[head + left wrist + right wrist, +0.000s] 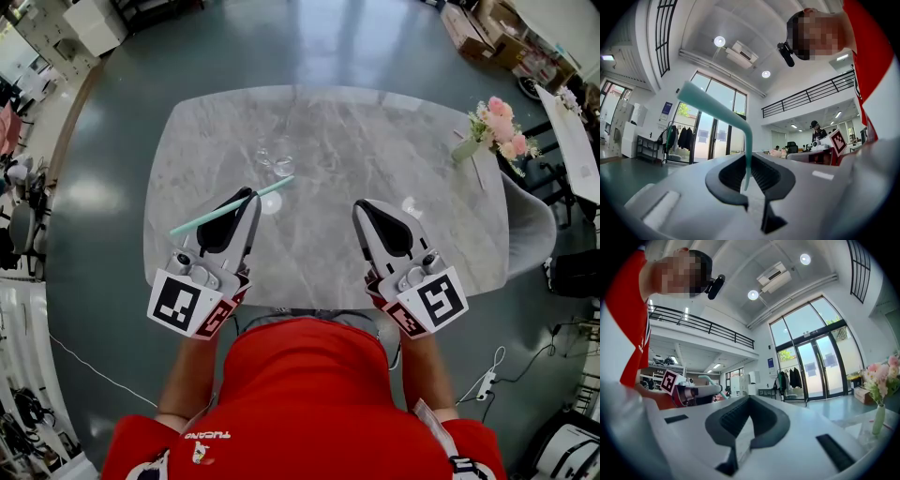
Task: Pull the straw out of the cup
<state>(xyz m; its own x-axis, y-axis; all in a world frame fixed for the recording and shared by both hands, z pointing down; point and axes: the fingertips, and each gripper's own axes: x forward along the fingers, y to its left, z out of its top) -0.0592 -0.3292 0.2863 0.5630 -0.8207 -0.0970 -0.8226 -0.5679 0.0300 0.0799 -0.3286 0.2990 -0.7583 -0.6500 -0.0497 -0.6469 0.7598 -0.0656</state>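
Two grippers hang over the marble table [375, 131]. At the left, our left gripper [251, 195] pinches the teal straw [272, 187], jaws nearly together on it. The straw lies slantwise above the tabletop, its far end just beside the clear glass cup [278, 161] and, as far as we can judge, free of it. At the right, our right gripper [362, 208] is pressed shut on nothing. We see two risks: the thin straw could swivel or slip in so narrow a pinch, and swinging it back could tip the light cup.
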